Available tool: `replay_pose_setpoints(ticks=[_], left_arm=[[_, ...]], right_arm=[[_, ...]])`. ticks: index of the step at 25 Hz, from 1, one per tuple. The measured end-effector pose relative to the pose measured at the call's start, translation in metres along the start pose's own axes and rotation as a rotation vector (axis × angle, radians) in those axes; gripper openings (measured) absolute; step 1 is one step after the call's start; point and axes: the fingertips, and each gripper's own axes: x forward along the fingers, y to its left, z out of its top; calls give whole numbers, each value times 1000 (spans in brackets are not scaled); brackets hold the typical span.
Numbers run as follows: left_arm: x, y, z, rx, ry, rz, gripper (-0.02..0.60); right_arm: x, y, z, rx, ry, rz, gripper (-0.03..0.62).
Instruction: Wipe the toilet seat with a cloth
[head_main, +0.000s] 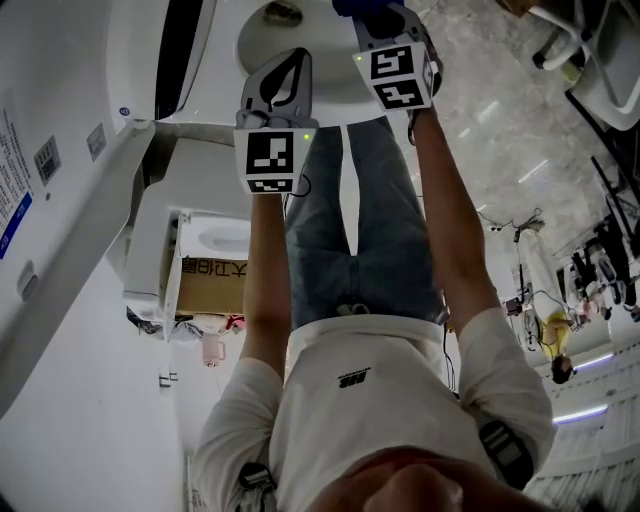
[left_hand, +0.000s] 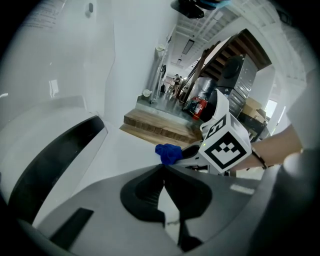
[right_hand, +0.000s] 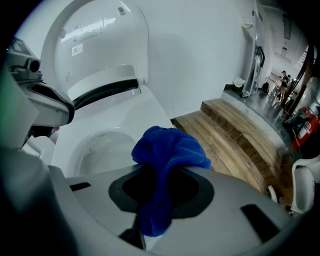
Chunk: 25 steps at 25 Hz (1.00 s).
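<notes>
The white toilet has its lid (right_hand: 95, 35) raised, and its seat (right_hand: 62, 145) rings the bowl. In the head view the seat (head_main: 335, 88) lies just beyond both grippers. My right gripper (right_hand: 160, 167) is shut on a bunched blue cloth (right_hand: 167, 147), held over the seat's right front edge. The cloth (left_hand: 168, 153) and the right gripper's marker cube (left_hand: 226, 144) also show in the left gripper view. My left gripper (left_hand: 163, 172) is shut with nothing between its fingers and hovers over the seat (left_hand: 125, 150), left of the right gripper (head_main: 385, 25). In the head view the left gripper (head_main: 288, 65) sits above the seat's near rim.
A wooden step (right_hand: 240, 135) runs along the right of the toilet. A second toilet (head_main: 215, 238), a cardboard box (head_main: 212, 285) and a pink cup (head_main: 213, 348) stand to the left. A red fire extinguisher (left_hand: 199, 107) and office chairs (head_main: 600, 50) are farther off.
</notes>
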Motion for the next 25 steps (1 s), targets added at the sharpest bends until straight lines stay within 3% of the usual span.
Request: replay_pose_setpoints(ticks=[25], left_arm=[[-38,63,4,-76,-72,108,11]], right_arm=[[37,37,72,-129,-45,40,89]])
